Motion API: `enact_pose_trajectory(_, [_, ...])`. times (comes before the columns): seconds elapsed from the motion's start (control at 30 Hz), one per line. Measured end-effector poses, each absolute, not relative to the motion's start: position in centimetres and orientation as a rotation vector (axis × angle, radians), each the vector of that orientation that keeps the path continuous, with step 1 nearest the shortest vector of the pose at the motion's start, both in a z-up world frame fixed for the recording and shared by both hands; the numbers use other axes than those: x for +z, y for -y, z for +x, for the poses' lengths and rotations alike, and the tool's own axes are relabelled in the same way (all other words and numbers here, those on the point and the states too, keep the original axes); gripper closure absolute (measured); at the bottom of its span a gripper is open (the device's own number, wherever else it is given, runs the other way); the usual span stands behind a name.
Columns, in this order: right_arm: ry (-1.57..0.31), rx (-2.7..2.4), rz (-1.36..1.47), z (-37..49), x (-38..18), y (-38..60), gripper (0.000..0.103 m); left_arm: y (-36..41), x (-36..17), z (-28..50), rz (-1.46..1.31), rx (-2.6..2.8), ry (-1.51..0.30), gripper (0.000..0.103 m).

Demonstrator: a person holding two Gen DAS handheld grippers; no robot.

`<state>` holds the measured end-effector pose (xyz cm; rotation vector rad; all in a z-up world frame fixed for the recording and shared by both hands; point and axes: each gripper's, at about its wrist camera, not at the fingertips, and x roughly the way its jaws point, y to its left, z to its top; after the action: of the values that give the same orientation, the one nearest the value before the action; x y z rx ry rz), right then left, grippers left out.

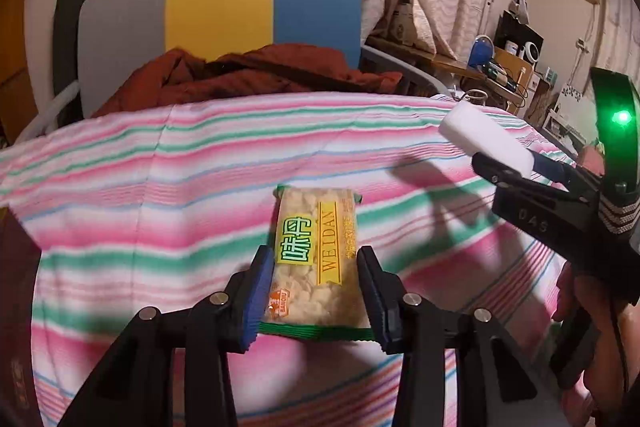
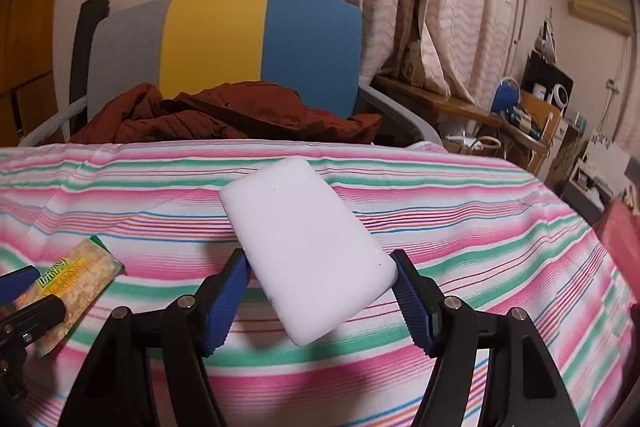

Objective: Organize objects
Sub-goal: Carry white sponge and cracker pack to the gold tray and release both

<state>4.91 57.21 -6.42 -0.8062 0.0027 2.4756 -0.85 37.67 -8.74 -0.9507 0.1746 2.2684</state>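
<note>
A snack packet [image 1: 314, 259] with green ends and a yellow label sits between the blue pads of my left gripper [image 1: 314, 291], which is shut on it just above the striped cloth [image 1: 160, 187]. The packet also shows at the left of the right wrist view [image 2: 76, 281]. My right gripper [image 2: 320, 287] is shut on a white sponge block [image 2: 306, 247], held tilted above the cloth. From the left wrist view the right gripper [image 1: 520, 167] is at the right, with the white block [image 1: 484, 137] sticking out of it.
A pink, green and white striped cloth [image 2: 440, 227] covers the surface. Behind it stands a grey, yellow and blue chair [image 2: 224, 39] with a red-brown jacket [image 2: 224, 115] on it. A cluttered wooden desk [image 2: 520, 123] stands at the back right, before curtains.
</note>
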Motion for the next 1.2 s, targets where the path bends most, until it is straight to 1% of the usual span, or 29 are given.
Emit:
enact_pose_trajectory(0.1, [0.033,2.479,-0.815,5.4,-6.3,-56.1,0.032,-36.4,-8.8,-0.8,-0.975,2.260,-0.121,0.060])
enact_pose_trajectory(0.23, [0.061,2.499,-0.835,6.1,-6.0,-54.4,0.032,-35.9,-9.0,0.0,-0.986,2.230,-0.139,0.060])
enact_pose_trajectory(0.33, [0.010,2.524,-0.855,6.9,-5.8,-53.6,0.032,-35.5,-9.0,0.8,-0.979,2.211,-0.151,0.060])
enact_pose_trajectory(0.4, [-0.066,2.543,-0.866,7.8,-5.6,-53.2,0.032,-34.9,-9.0,1.2,-0.992,2.199,-0.127,0.061])
enact_pose_trajectory(0.43, [-0.100,2.546,-0.870,8.2,-5.6,-53.1,0.032,-34.4,-8.9,1.3,-1.005,2.186,-0.093,0.061])
enact_pose_trajectory(0.6, [-0.306,2.587,-0.869,10.7,-5.5,-52.1,0.032,-30.2,-9.5,1.5,-1.107,2.055,0.215,0.062])
enact_pose_trajectory(0.7, [-0.377,2.607,-0.857,11.6,-5.3,-50.9,0.032,-27.9,-9.7,1.7,-1.146,2.014,0.338,0.062])
enact_pose_trajectory(0.8, [-0.416,2.627,-0.857,11.9,-5.0,-49.7,0.032,-25.9,-9.4,2.1,-1.159,2.000,0.417,0.062])
enact_pose_trajectory(0.93, [-0.445,2.665,-0.859,11.9,-4.4,-47.7,0.032,-24.1,-8.0,3.3,-1.113,1.986,0.445,0.062])
enact_pose_trajectory(1.07, [-0.528,2.723,-0.877,11.7,-3.7,-45.5,0.032,-21.8,-6.0,4.6,-1.045,1.999,0.445,0.062])
enact_pose_trajectory(1.2, [-0.510,2.821,-0.908,10.4,-2.6,-41.4,0.032,-18.6,-4.4,4.8,-1.003,2.058,0.457,0.062])
